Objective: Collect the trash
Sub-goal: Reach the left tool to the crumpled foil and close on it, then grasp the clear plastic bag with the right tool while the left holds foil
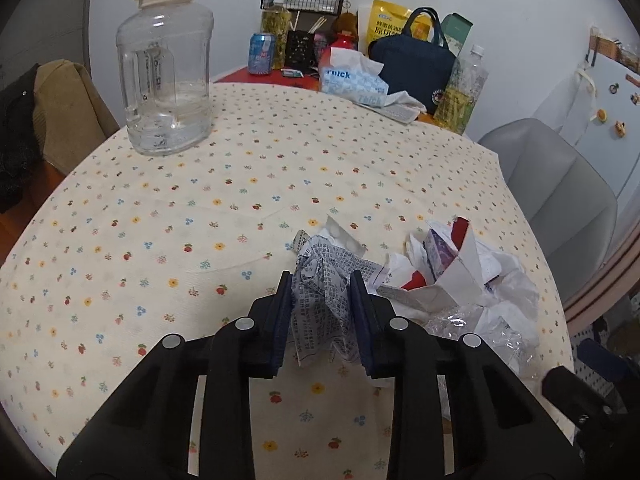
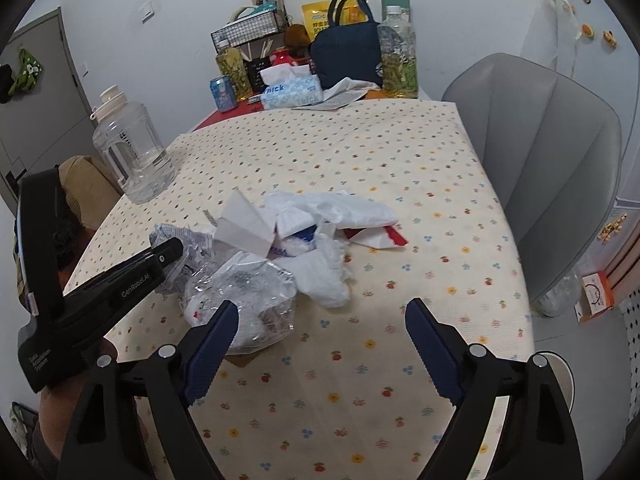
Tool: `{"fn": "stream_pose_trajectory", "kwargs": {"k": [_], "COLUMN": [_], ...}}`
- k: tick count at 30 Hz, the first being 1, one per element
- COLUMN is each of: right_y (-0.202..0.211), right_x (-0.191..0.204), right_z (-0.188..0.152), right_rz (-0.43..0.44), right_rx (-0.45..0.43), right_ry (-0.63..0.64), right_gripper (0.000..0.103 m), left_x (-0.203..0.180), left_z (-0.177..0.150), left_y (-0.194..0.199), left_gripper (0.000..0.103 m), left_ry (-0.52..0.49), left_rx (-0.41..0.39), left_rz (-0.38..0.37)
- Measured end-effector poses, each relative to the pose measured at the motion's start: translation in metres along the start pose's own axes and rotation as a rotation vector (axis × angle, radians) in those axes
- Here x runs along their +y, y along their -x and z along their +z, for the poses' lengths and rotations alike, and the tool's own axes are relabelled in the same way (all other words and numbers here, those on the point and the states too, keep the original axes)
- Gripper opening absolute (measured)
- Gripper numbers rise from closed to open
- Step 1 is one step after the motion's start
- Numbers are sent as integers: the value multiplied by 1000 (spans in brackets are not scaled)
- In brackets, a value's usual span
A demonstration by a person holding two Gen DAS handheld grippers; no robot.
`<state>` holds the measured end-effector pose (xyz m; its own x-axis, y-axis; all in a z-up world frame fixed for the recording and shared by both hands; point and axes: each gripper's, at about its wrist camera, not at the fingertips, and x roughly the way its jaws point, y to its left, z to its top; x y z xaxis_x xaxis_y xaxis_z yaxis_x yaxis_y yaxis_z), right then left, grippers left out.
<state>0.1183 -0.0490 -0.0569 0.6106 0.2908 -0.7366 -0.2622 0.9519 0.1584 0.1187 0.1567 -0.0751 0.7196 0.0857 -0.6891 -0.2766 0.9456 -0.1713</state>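
Note:
My left gripper (image 1: 322, 278) is shut on a crumpled printed paper leaflet (image 1: 326, 284) at the near side of the flowered tablecloth (image 1: 200, 208). To its right lies a trash pile (image 1: 456, 280) of torn white paper, a red-and-white carton and clear plastic wrap. In the right wrist view the left gripper (image 2: 178, 248) comes in from the left, holding the leaflet (image 2: 180, 238) beside the pile (image 2: 304, 232). My right gripper (image 2: 322, 312) is open and empty, its left finger in front of the clear plastic wrap (image 2: 248, 300), just short of a crumpled white tissue (image 2: 324, 272).
A large clear water jug (image 1: 166, 80) stands at the table's left. At the far end are a tissue pack (image 1: 352, 80), a navy bag (image 1: 416, 60), bottles, a can and a wire basket. A grey chair (image 2: 552, 160) stands at the table's right edge.

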Motion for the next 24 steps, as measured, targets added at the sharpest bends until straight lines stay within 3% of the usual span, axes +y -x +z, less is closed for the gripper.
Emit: {"fn": "stream_pose_trajectory", "kwargs": {"k": [20, 23, 24], "right_y": [-33, -31, -30], "right_x": [21, 23, 25], "right_z": [-3, -5, -5], "right_rz": [93, 132, 137], "right_rx": [46, 48, 47], "right_ry": [-34, -36, -34], "right_gripper": [80, 67, 56], "left_x": [14, 11, 10], "left_z": [-24, -24, -25], "left_y": [15, 16, 16], "left_gripper": [28, 28, 28], "left_ry": [-27, -27, -29], "left_rx": [16, 20, 20], "left_rz": [-4, -14, -19]}}
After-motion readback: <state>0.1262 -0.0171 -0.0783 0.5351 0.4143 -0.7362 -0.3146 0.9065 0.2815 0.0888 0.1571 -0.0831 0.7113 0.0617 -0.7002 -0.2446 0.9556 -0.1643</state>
